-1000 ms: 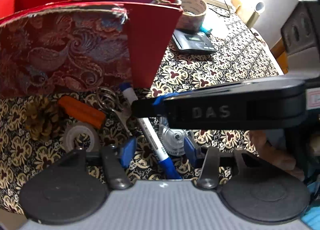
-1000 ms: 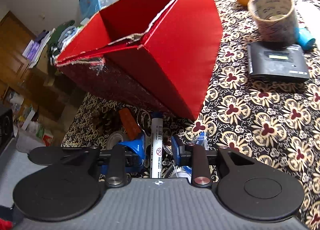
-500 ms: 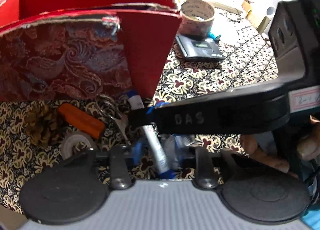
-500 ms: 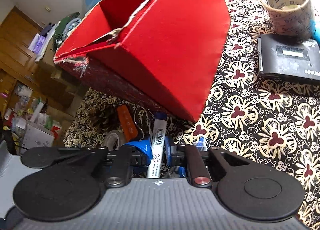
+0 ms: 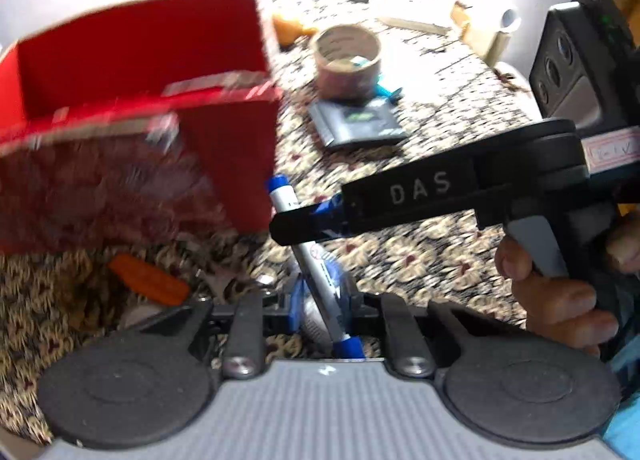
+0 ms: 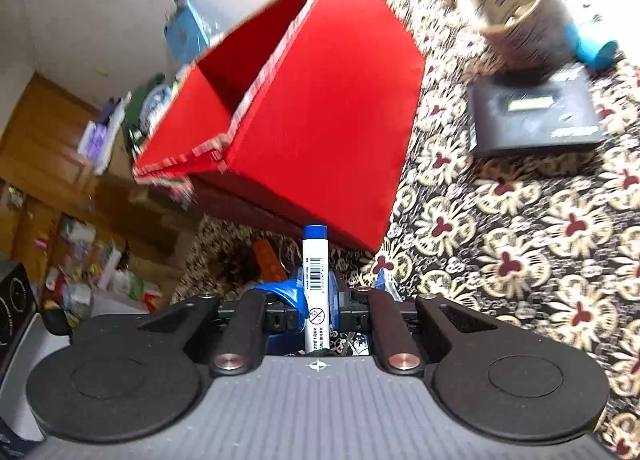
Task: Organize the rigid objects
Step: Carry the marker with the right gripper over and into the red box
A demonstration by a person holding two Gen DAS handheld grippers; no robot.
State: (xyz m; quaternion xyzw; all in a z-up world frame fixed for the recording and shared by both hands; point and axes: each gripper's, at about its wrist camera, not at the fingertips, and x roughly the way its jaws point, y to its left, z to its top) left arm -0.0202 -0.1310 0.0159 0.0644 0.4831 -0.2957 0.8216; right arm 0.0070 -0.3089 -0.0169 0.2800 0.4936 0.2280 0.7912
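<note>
A white marker with a blue cap (image 5: 282, 196) (image 6: 314, 252) is up off the patterned cloth. My right gripper (image 6: 316, 296) is shut on its middle; in the left wrist view the right gripper (image 5: 298, 220) reaches in from the right. My left gripper (image 5: 320, 300) has its jaws closing, with the marker's lower end between the pads. A silvery round thing (image 5: 310, 318) shows just behind; I cannot tell whether the pads touch it. The open red box (image 5: 140, 60) (image 6: 320, 100) stands just beyond the marker's cap.
An orange tool (image 5: 148, 278) (image 6: 268, 264) lies in front of the box. Further right are a tape roll (image 5: 346, 60) (image 6: 508, 4), a black scale (image 5: 356, 122) (image 6: 532, 116) and an orange fruit (image 5: 286, 26). A hand (image 5: 560, 292) grips the right handle.
Both grippers went from open around the marker to shut on it. The marker has come up off the cloth, and both views have swung so the box sits further off.
</note>
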